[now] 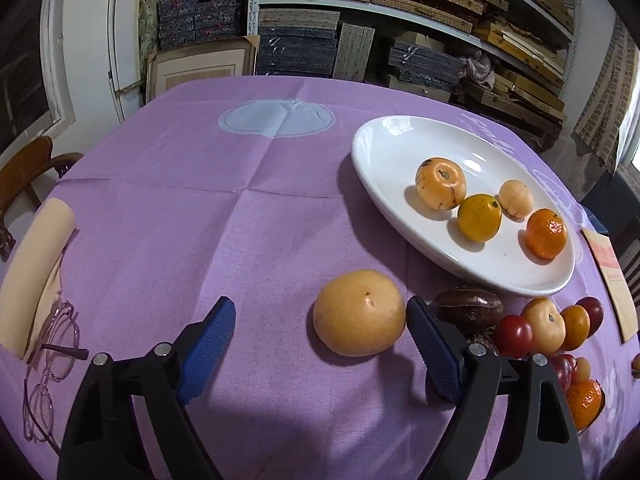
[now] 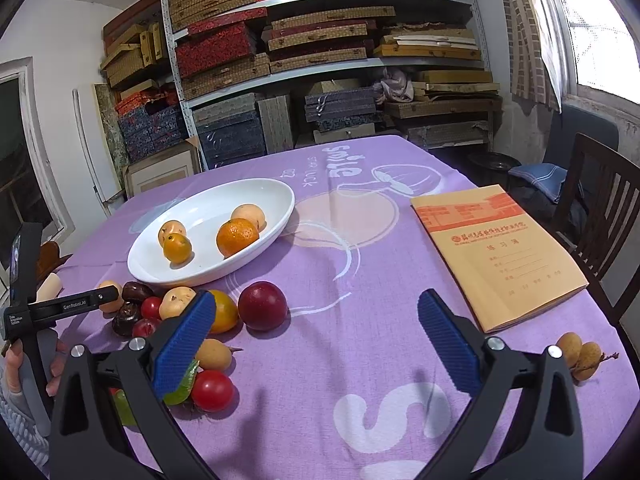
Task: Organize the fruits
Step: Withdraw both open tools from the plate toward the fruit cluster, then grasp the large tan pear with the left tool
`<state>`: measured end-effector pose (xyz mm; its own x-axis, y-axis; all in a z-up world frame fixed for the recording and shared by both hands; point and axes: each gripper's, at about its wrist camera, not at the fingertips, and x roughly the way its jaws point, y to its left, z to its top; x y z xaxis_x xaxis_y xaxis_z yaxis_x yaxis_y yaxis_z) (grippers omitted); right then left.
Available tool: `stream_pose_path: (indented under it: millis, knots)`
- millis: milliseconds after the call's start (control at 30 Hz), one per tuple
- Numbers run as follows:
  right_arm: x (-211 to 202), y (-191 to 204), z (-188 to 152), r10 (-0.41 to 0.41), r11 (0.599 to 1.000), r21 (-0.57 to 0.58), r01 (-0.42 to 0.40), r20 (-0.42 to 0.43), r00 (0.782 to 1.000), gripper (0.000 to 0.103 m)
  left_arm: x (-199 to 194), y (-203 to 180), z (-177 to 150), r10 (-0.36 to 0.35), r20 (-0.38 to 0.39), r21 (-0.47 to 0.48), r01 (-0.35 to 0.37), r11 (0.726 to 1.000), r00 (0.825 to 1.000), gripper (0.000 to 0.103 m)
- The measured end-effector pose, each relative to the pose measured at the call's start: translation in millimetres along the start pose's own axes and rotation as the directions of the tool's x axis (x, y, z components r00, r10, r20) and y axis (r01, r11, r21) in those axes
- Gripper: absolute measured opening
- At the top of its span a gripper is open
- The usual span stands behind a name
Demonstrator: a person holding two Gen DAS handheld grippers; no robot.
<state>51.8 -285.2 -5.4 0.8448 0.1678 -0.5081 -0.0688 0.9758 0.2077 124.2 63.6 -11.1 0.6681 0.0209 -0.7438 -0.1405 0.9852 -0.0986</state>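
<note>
Left gripper (image 1: 320, 320) tilts down, jaws wide around a pale fruit (image 1: 359, 312), gripping nothing. Right gripper (image 2: 316, 328) gapes empty. Plate (image 1: 384, 136) at two o'clock; dark fruit (image 1: 468, 310) crowds the right pad.

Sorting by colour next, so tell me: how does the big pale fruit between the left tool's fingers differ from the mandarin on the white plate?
The big pale fruit is dull yellow-tan; the mandarin is bright, glossy orange. The pale fruit looks clearly larger than the mandarin, though it also sits nearer the camera. The pale fruit lies on the purple cloth, while the mandarin is already on the white plate. Both are roundish and whole.
</note>
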Motion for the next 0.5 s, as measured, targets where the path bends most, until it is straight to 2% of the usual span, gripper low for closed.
stream_pose_path:
  millis: [133,267,333,500]
  knots:
    - [5,5,-4,0.055,0.998,-0.014,-0.056,-0.047,0.997,0.099,-3,0,-1,0.026,0.011,0.007,-0.026,1.000,1.000,0.088]
    - [14,27,-16,0.149,0.982,-0.091,-0.165,-0.164,0.975,0.099,-2,0,-2,0.026,0.003,0.000,-0.026,1.000,1.000,0.089]
    - [16,36,-20,0.161,0.973,-0.130,-0.189,-0.199,0.967,0.099,-1,0,-2,0.030,-0.003,0.003,-0.030,1.000,1.000,0.089]
    - [20,39,-24,0.167,0.969,-0.138,-0.205,-0.249,0.954,0.097,0,-5,-3,0.024,-0.010,0.030,-0.024,0.999,1.000,0.089]
